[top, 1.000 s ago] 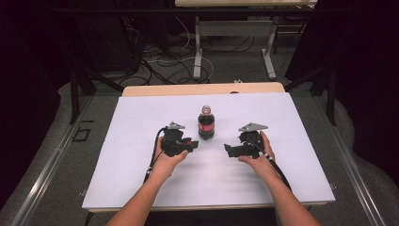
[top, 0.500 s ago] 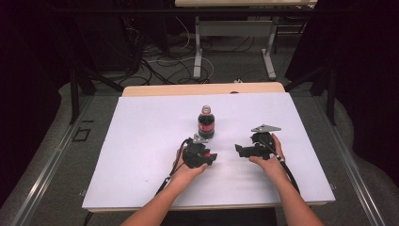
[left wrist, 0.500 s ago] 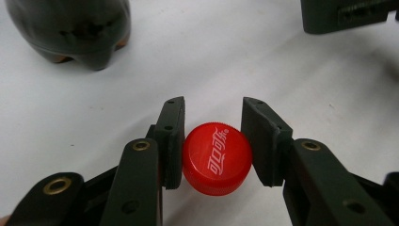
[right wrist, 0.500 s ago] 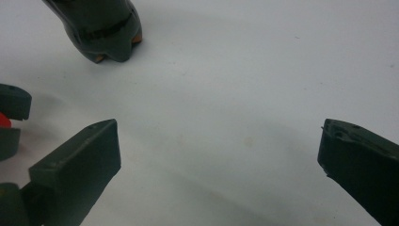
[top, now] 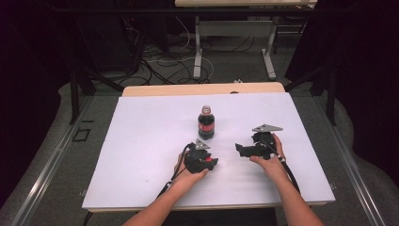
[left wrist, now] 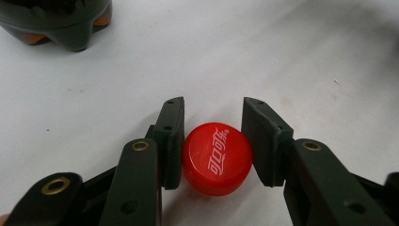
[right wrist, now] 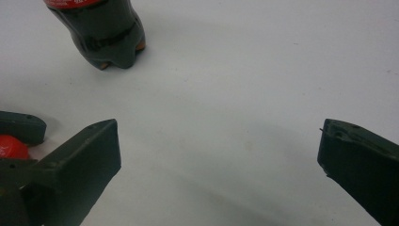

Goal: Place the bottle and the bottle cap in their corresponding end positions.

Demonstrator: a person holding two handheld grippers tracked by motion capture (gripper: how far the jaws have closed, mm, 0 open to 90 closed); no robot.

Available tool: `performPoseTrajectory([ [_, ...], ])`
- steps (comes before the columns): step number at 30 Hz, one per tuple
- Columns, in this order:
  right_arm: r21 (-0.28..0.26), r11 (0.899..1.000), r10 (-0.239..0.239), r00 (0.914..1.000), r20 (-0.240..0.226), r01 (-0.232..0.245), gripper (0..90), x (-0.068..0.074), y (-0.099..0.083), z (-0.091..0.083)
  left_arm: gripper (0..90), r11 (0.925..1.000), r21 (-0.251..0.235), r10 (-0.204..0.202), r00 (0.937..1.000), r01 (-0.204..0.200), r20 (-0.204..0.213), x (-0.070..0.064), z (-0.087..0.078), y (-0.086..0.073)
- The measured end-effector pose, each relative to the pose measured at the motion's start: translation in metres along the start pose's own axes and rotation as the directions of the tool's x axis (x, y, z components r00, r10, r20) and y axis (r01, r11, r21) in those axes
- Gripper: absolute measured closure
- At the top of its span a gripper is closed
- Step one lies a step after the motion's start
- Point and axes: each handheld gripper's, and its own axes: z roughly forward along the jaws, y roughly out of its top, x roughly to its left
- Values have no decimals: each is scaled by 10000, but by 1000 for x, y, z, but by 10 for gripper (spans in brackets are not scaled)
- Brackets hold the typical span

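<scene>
— At the white tabletop (top: 141,155), what is the left gripper (left wrist: 212,141) doing?
— Its jaws sit nearly closed around a red bottle cap (left wrist: 217,158), one pad touching the cap's left side and the other at or just off its right side. The cap lies flat on the tabletop, printed top up, just in front of the cola bottle (top: 206,123), which stands upright and uncapped near the middle.

— And the right gripper (right wrist: 221,155)?
— Wide open, holding nothing, hovering low beside the left one, with the bottle's base ahead of it to the left.

— How should the pickup go?
— By my reading, the squeeze should land square on the cap's ribbed wall, both pads level and low, so the cap neither tips nor squirts out. A straight lift follows, kept flat.

— Any risk?
— A shallow or lopsided pinch may flip the cap. The right gripper looks well placed to steady the bottle if the cap is to go back on
</scene>
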Motion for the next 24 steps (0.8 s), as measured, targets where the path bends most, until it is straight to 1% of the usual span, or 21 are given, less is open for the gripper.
performPoseTrajectory([
  [3, 10, 10000, -66, 10000, 0, 66, 0, 0, 0, -1, 550, 10000, -8, -3, 10000, 3, -19, 1, 0, 0],
  [4, 6, 10000, 86, 10000, 9, -86, 0, 0, 0, -1, 534, 10000, -23, -13, 10000, 13, -42, 1, 0, 0],
  [5, -7, 10000, -35, 10000, 7, 35, 0, -1, 0, -1, 524, 10000, 44, -23, 10000, 23, -45, 1, -1, 1],
  [6, -27, 10000, 84, 10000, -22, -84, 0, -1, 0, -1, 515, 10000, -9, -51, 10000, 51, -21, 1, 0, 1],
  [8, -70, 10000, -21, 10000, -15, 21, 0, -2, 0, -1, 495, 10000, 34, -62, 10000, 62, -11, 2, -1, 1],
  [10, -77, 10000, 1, 10000, -30, -1, 0, -2, 1, -2, 473, 9998, -26, -200, 9998, 200, 33, 2, -1, 1],
  [12, -110, 9999, 70, 10000, -36, -71, 0, -1, 1, -2, 443, 9999, -82, -150, 9999, 150, -27, 4, -3, 2],
  [14, -106, 9999, 4, 10000, -41, -4, 0, -1, 1, -2, 413, 9995, 1, -307, 9995, 307, -19, 6, -6, 4],
  [15, -103, 9999, -6, 10000, -32, 5, 0, -2, 1, -2, 395, 9990, -47, -443, 9990, 442, -78, 7, -8, 4],
  [16, -92, 10000, -15, 10000, -34, 15, 0, -2, 1, -2, 377, 9973, -118, -720, 9974, 719, -61, 7, -9, 4],
  [17, -84, 10000, 30, 10000, -54, -30, 0, -2, 1, -2, 356, 9989, -8, -467, 9988, 466, -127, 11, -12, 5],
  [18, -85, 10000, 21, 10000, -45, -22, 0, -2, 1, -2, 338, 9976, -77, -695, 9975, 694, -161, 12, -14, 6],
  [19, -39, 10000, 82, 10000, -32, -82, 0, -1, 0, -2, 326, 9986, -162, -506, 9984, 502, -236, 15, -16, 6],
  [20, -80, 10000, 37, 10000, -48, -37, 0, -1, 1, -2, 306, 9983, -140, -575, 9980, 572, -244, 18, -18, 6],
  [21, -70, 10000, 19, 10000, -42, -20, 0, -1, 0, -1, 290, 9968, -149, -793, 9963, 789, -334, 19, -20, 7],
  [22, -71, 10000, 25, 10000, -39, -25, 0, -1, 0, -1, 284, 9980, -165, -612, 9972, 605, -431, 23, -23, 8],
  [23, -63, 10000, 24, 10000, -38, -24, 0, -1, 0, -1, 279, 9984, -180, -540, 9973, 531, -500, 27, -25, 8],
  [24, -68, 10000, 27, 10000, -37, -27, 0, -1, 0, -1, 272, 9983, -150, -568, 9968, 561, -564, 30, -28, 9],
])
